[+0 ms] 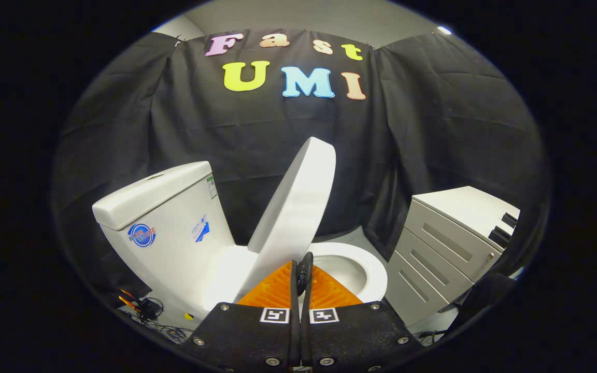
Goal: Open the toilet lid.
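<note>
Against the black cloth wall (257, 134), the raised toilet lid (298, 207) hides its hinge; tool (302, 274) apparently closed, gripping nothing.

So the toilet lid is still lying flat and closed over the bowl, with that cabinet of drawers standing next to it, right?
Not quite. The gripper view shows the lid raised, tilted up toward the tank, with the bowl open beneath. The cabinet does stand beside it. The tool has its fingers together, just below the lid's edge.

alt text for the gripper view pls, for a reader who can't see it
A white toilet lid stands raised partway, tilted toward the tank, with the bowl open beyond the gripper, whose fingers are closed together just below the lid's edge. A grey drawer cabinet stands beside the toilet.
</note>
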The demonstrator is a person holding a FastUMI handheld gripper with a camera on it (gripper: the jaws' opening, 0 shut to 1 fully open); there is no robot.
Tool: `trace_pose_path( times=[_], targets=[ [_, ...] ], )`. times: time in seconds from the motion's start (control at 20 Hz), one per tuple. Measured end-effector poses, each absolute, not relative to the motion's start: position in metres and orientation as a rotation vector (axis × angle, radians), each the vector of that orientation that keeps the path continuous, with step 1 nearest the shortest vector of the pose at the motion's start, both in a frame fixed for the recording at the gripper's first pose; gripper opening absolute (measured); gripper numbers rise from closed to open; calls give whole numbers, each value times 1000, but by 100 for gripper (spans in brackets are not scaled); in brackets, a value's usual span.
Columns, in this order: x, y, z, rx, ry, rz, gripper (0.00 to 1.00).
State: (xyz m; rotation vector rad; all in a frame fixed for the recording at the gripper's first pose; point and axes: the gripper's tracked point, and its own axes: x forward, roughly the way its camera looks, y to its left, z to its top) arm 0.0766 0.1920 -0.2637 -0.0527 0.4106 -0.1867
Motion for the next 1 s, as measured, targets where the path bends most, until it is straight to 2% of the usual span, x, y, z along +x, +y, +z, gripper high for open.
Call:
trace_pose_path(
  times=[1.0],
  targets=[
    [94,302,-235,-194,304,-91,0]
  ],
)
